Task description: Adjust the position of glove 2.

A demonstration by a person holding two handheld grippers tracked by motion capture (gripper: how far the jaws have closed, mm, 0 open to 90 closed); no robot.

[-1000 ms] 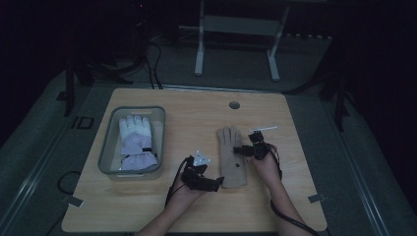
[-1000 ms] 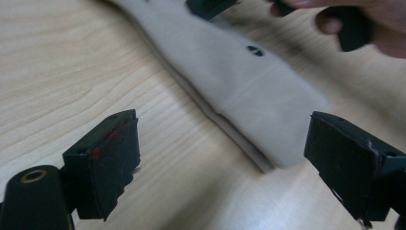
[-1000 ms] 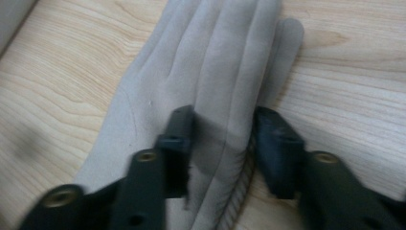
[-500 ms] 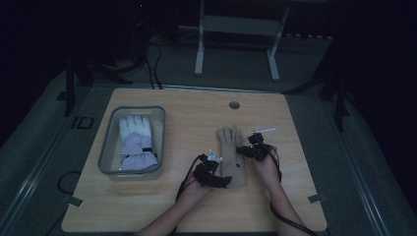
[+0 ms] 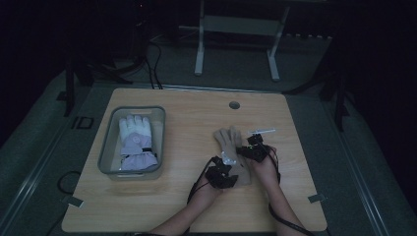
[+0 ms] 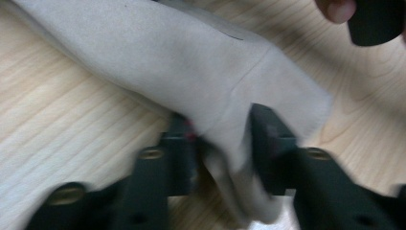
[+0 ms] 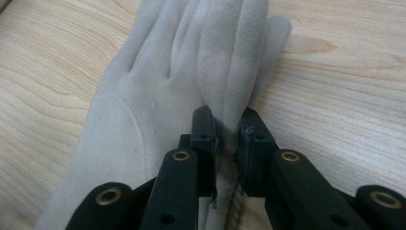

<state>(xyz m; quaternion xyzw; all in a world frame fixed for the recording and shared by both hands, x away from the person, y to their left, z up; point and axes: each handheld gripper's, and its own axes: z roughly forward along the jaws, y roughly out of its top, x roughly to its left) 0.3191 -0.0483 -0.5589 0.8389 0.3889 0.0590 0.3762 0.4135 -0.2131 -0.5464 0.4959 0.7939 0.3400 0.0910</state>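
High view: left gripper [image 5: 225, 172] newly clamped on glove [image 5: 232, 147].

Both grippers [image 5: 223, 169] [image 5: 248, 147] clamped, jaws pinching.

The wooden table [image 5: 187, 206] carries a grey bin [image 5: 109, 147] and a tan glove [image 5: 231, 142].

A pale beige glove [image 7: 158, 96] lay flat on the light wooden table [image 7: 344, 100], its fingers pointing away from the camera. The right gripper [image 7: 229, 134] had its two black jaws closed on a raised fold of the glove's fabric near the edge, the pads pressing it from both sides.
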